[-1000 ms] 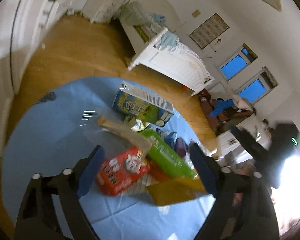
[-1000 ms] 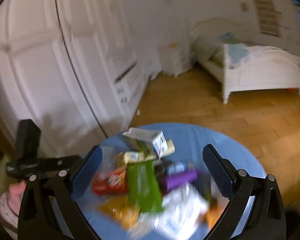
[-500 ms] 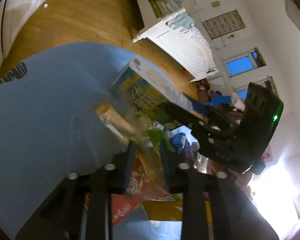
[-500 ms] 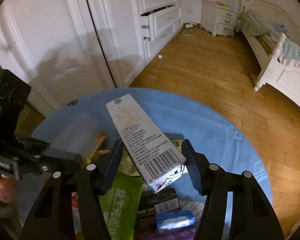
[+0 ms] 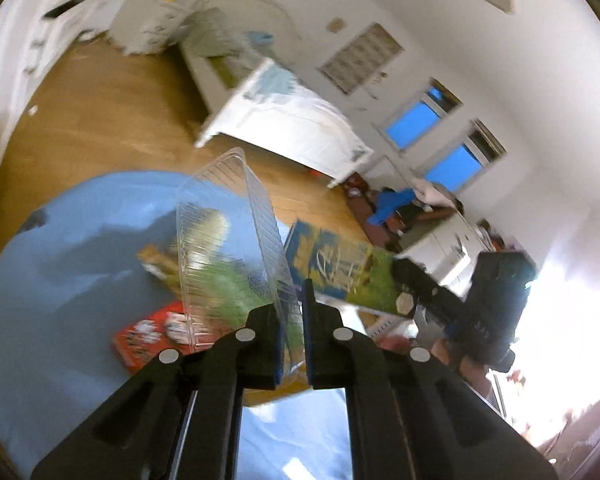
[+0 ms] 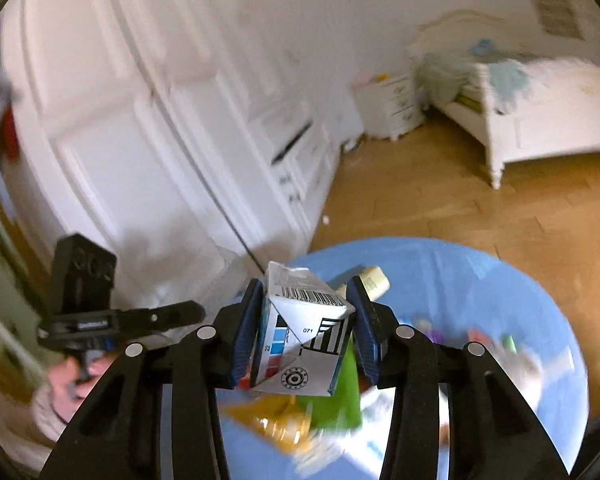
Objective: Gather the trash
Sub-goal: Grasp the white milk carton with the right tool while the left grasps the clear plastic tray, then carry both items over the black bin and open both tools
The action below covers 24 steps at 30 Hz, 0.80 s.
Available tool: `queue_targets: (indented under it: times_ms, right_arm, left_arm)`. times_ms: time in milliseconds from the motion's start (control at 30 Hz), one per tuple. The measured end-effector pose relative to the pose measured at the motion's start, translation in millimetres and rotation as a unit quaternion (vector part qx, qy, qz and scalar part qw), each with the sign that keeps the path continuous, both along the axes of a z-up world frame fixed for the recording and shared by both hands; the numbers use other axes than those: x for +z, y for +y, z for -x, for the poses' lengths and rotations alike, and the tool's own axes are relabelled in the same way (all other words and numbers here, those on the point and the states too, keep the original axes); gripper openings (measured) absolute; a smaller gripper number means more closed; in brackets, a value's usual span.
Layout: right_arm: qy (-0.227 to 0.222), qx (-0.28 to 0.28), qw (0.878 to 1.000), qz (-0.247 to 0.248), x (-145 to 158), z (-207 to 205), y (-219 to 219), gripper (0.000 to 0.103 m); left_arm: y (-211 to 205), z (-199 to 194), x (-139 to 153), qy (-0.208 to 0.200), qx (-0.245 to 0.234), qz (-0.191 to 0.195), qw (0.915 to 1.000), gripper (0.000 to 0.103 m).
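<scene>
On the round table [image 5: 52, 280]: a blue cloth covers it; the trash pile lies in the middle, with a red packet [image 5: 148, 336], a green pouch [image 6: 336, 404] and a yellow wrapper [image 6: 280, 420].
Milk carton [image 6: 304, 340]: lifted above the pile, its folded end toward the camera, well clear of the cloth.
Clear plastic tray [image 5: 228, 248]: raised on its edge over the table, tilted, its far end pointing up.
Right gripper [image 6: 306, 332]: jaws clenched on both sides of the carton.
Left gripper [image 5: 290, 328]: jaws pinched on one thin wall of the tray.
Step in hand: I judge both pieces are picked up and now carried away from the pile.
Next move: needs a bin or bag, which no view shows; then release each piece over it.
Risk: the tray wall is thin and may slip.
</scene>
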State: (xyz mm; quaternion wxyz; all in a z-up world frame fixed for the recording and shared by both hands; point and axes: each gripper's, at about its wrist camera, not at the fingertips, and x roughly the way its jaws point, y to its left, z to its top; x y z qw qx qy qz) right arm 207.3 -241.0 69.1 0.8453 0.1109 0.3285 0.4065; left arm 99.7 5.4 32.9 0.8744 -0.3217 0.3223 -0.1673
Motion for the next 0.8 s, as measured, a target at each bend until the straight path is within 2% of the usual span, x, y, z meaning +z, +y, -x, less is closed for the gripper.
queue_targets:
  times_ms: [133,233,300,400,467,500,600,800]
  right_arm:
    - [0.016,-0.074,0.997,-0.031,-15,28,-72,0.043]
    - [0.015,-0.157,0.986,-0.056,-26,54,-136,0.043]
    - [0.000,-0.230,0.972,-0.041,-29,76,-180,0.043]
    - [-0.011,-0.307,0.952,-0.015,-42,97,-220,0.043]
    - [-0.010,-0.360,0.933,0.021,-55,107,-248,0.043]
    - [-0.008,-0.381,0.924,0.042,-63,110,-258,0.043]
    - [0.024,-0.414,0.908,0.063,-96,111,-287,0.043]
    - [0.092,-0.450,0.887,0.049,-155,112,-323,0.043]
  left_arm:
    - [-48,-8,6,-0.009,-0.054,-0.002,0.9985,0.008]
    - [-93,-15,7,-0.015,-0.105,0.001,0.9944,0.008]
    - [-132,-26,2,-0.008,-0.143,0.005,0.9897,0.008]
    - [-188,-43,-11,0.006,-0.195,0.007,0.9808,0.008]
    - [-223,-53,-22,0.022,-0.229,0.016,0.9730,0.008]
    - [-249,-60,-32,0.033,-0.254,0.018,0.9664,0.008]
    - [-298,-70,-57,0.054,-0.292,0.000,0.9550,0.008]
    - [-379,-98,-96,0.095,-0.342,-0.033,0.9342,0.008]
